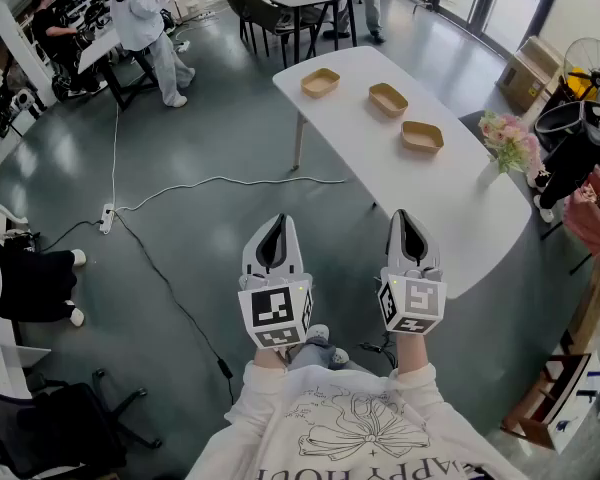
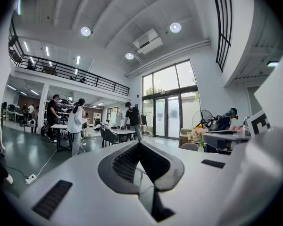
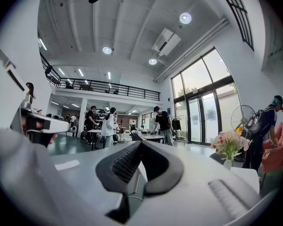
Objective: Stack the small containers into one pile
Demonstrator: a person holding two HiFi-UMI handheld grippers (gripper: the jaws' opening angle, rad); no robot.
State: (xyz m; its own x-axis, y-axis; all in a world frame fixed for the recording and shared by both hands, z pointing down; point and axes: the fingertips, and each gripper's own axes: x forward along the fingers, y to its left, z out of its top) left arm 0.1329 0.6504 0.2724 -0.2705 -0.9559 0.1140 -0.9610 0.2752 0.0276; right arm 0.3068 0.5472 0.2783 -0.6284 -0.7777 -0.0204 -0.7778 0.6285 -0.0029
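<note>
Three small tan containers sit apart in a row on the white table (image 1: 450, 218): a far-left one (image 1: 320, 82), a middle one (image 1: 388, 98) and a near-right one (image 1: 422, 136). My left gripper (image 1: 273, 226) and right gripper (image 1: 407, 221) are held side by side over the floor, short of the table's near end, both shut with nothing between the jaws. In the left gripper view the left gripper (image 2: 139, 144) points level into the room; the right gripper (image 3: 140, 143) does the same in its view. No container shows in either gripper view.
A vase of pink flowers (image 1: 512, 144) stands at the table's right edge. A white cable (image 1: 220, 180) and power strip (image 1: 107, 218) lie on the floor at left. A black chair (image 1: 50, 430) is near left. People stand at desks (image 1: 140, 18) far back.
</note>
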